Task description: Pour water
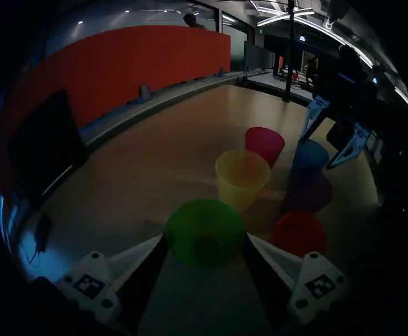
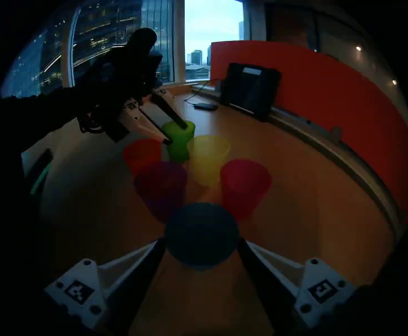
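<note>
The left gripper (image 1: 204, 239) straddles the green cup (image 1: 204, 227) at lower centre; the right gripper (image 2: 201, 242) straddles the blue cup (image 2: 201, 229) likewise. Whether they pinch, I cannot tell. Better to squeeze gently, lift clear of the yellow cup (image 1: 242, 176), then tilt slowly.

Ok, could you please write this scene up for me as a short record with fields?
surface: wooden table
cups: green cup, yellow cup, pink cup, blue cup, purple cup, red cup; upright, in a close cluster
left gripper: fingers on either side of the green cup; contact unclear
right gripper: fingers on either side of the blue cup; contact unclear
water: too dim to tell
backdrop: orange wall
</note>
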